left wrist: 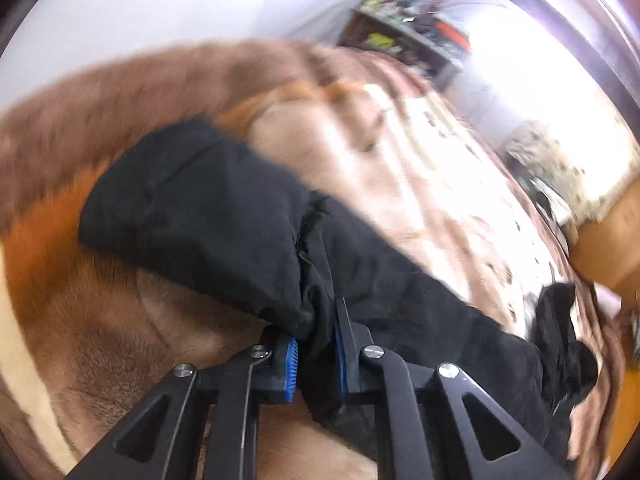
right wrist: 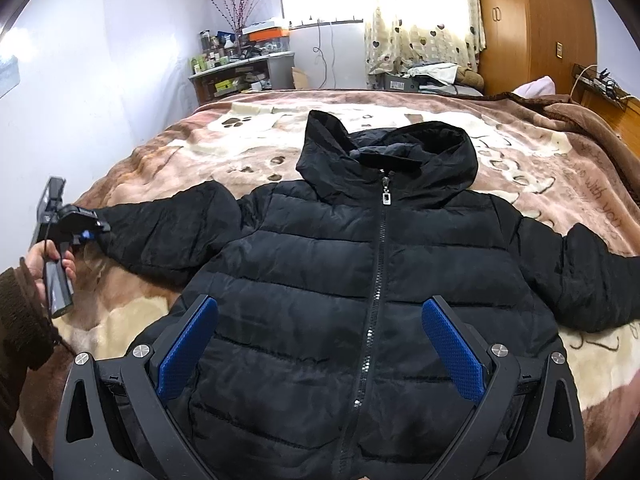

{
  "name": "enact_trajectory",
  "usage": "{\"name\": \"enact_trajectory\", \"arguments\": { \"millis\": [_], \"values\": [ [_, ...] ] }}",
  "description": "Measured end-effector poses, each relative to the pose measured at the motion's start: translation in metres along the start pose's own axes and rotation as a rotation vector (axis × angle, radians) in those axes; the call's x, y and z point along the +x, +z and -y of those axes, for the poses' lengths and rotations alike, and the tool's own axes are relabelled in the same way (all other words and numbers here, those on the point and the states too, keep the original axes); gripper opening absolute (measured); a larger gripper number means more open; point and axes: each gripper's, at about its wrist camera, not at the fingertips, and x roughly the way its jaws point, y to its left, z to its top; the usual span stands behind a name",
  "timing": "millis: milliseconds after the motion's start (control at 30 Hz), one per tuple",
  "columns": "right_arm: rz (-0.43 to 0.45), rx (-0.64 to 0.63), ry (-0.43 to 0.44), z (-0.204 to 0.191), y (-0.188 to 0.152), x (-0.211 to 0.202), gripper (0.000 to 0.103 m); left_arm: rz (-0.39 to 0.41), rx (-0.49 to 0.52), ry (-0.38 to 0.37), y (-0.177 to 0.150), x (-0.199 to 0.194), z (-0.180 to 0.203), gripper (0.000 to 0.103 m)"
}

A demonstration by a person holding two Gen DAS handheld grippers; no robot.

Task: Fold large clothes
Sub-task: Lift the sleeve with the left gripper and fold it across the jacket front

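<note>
A black hooded puffer jacket point(right wrist: 320, 264) lies face up and zipped on the bed, with both sleeves spread out sideways. In the left wrist view my left gripper point(left wrist: 316, 360) is shut on the cuff end of one black sleeve point(left wrist: 192, 216), the fabric pinched between its blue pads. The right wrist view shows that same left gripper point(right wrist: 86, 236) at the tip of the sleeve on the left point(right wrist: 168, 228), held by a hand in a dark knit sleeve. My right gripper point(right wrist: 320, 348) hovers open over the jacket's lower front, its blue pads point(right wrist: 188, 348) wide apart with nothing gripped.
A plush brown and cream blanket with paw prints point(right wrist: 248, 148) covers the whole bed. Beyond the far edge stand a cluttered shelf point(right wrist: 240, 68), a curtained window point(right wrist: 420, 20) and a wooden wardrobe point(right wrist: 532, 24). Piled items point(right wrist: 432, 76) sit by the far right corner.
</note>
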Motion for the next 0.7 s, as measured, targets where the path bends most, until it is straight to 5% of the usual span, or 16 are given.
{"name": "enact_trajectory", "arguments": {
  "millis": [200,367,700],
  "values": [
    [0.017,0.028,0.004,0.013,0.005,-0.011,0.102,0.129,0.245,-0.083,-0.006,-0.051,0.073,0.014],
    [0.046,0.045,-0.029,0.032,0.008,-0.027,0.102,0.190,0.500,-0.160,-0.041,-0.092,0.161,0.014],
    [0.064,0.140,-0.082,0.091,0.001,-0.049,0.102,0.037,0.736,-0.291,-0.146,-0.102,0.289,0.016]
  ]
}}
